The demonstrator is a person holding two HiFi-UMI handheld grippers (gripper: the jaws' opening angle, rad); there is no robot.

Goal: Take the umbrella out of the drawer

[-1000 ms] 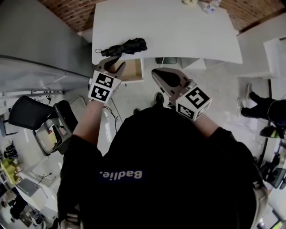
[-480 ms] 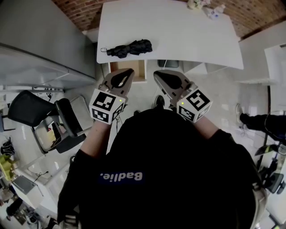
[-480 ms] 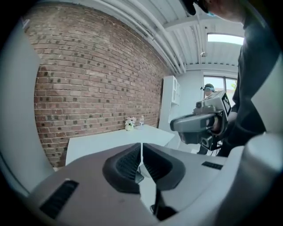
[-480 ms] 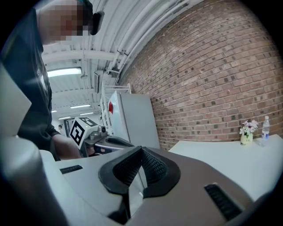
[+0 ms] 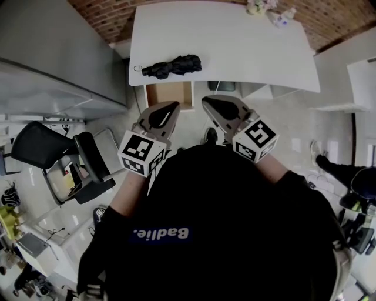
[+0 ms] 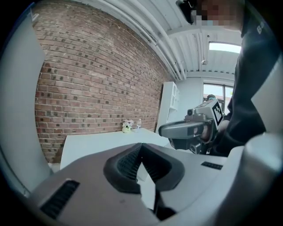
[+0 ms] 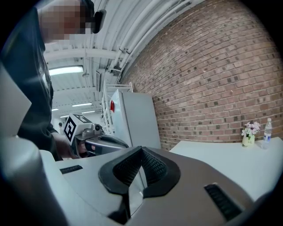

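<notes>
The black folded umbrella lies on the white table near its front left corner. Below it the wooden drawer stands pulled out, and what I see of its inside holds nothing. My left gripper hangs just in front of the drawer, apart from it. Its jaws have just been closing and are shut, with nothing between them. To its right, my right gripper is level with it, shut and holding nothing. Each gripper view shows the other gripper beside it.
A black office chair stands at the left by a grey cabinet. A small flower pot and a bottle sit at the table's far edge. A person's feet show at the right.
My left gripper has drawn back from the drawer, towards me and to the right, and its jaws have closed. The umbrella lies where it did on the table. My right gripper has barely moved.
</notes>
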